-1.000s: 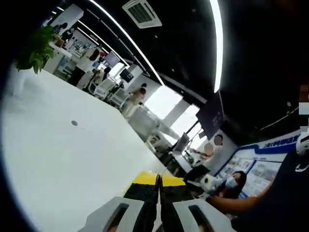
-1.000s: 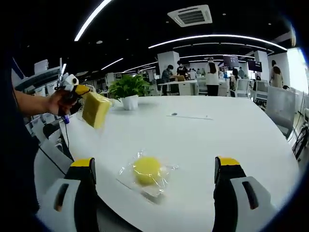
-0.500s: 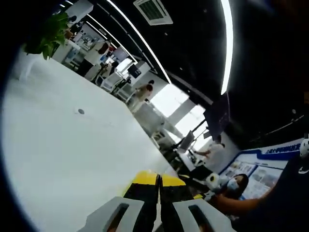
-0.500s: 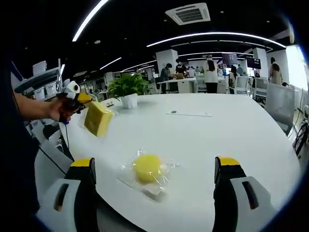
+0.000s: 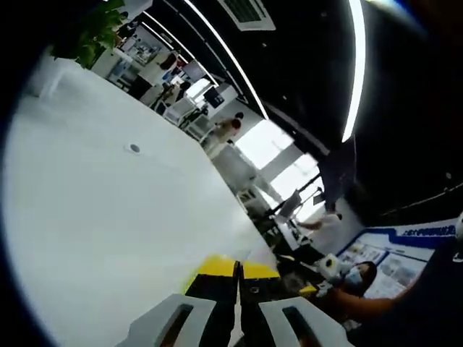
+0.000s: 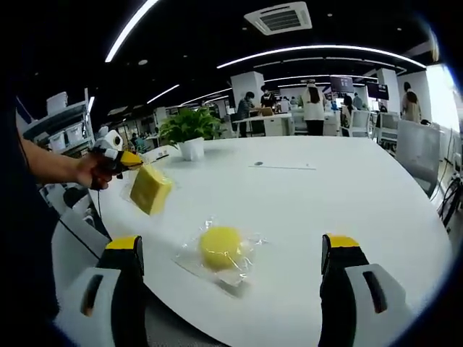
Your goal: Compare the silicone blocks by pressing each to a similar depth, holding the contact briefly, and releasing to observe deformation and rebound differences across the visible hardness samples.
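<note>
My left gripper (image 6: 129, 160), jaws pressed together, grips what looks like a yellow block (image 6: 150, 189) above the white table (image 6: 347, 195), while my right gripper (image 6: 230, 269) stands wide apart, the bagged yellow round sample (image 6: 219, 247) lying just ahead between its jaws.

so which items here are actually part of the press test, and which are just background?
In the job:
- yellow square block, held by the left gripper
- round yellow block in clear wrap, on the white table
- right gripper, jaws wide apart

Lying about:
- potted plant
- small round table port
</note>
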